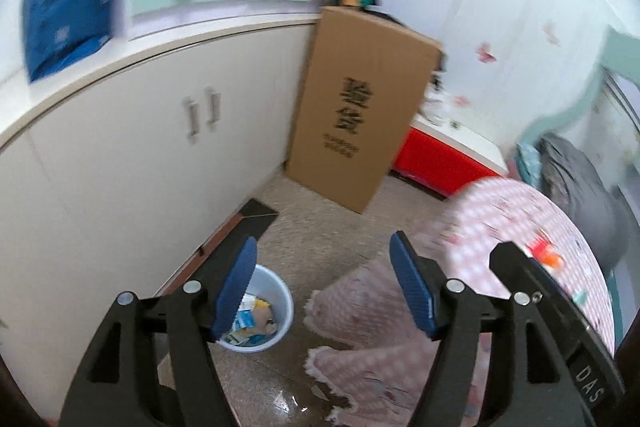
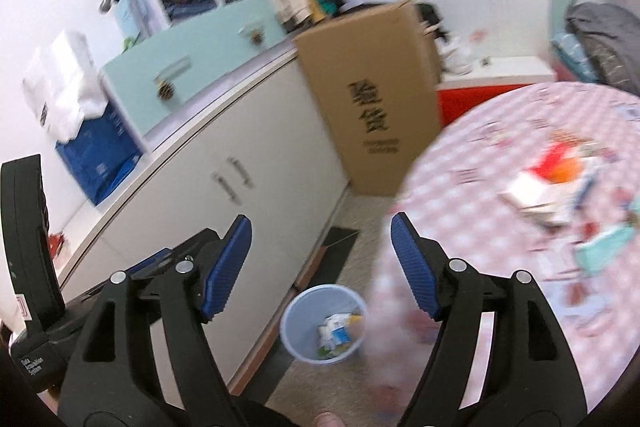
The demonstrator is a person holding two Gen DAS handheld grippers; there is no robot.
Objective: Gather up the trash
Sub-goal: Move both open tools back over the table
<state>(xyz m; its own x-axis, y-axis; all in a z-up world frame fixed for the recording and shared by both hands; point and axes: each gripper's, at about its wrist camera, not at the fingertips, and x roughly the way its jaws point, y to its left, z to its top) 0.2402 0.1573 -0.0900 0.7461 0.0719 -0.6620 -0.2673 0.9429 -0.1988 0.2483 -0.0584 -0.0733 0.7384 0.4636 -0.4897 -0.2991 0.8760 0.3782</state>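
A light blue trash bin (image 1: pixel 276 307) stands on the floor by the white cabinet, with several wrappers and crumpled papers (image 1: pixel 252 323) inside. It also shows in the right wrist view (image 2: pixel 296 323), with the trash (image 2: pixel 336 333) in it. My left gripper (image 1: pixel 322 259) is open and empty, high above the bin. My right gripper (image 2: pixel 321 237) is open and empty, above the bin and the table edge. More trash (image 2: pixel 556 183) lies blurred on the round table (image 2: pixel 460 195): red, orange, white and teal pieces. Red and orange bits (image 1: pixel 544 253) show in the left wrist view.
A long white cabinet (image 1: pixel 132 163) runs along the left. A tall cardboard box (image 1: pixel 360 115) leans at its end, a red-and-white low unit (image 1: pixel 444 159) beyond. The pink checked tablecloth (image 1: pixel 380 307) hangs to the floor beside the bin. The left gripper's body (image 2: pixel 28 239) is at left.
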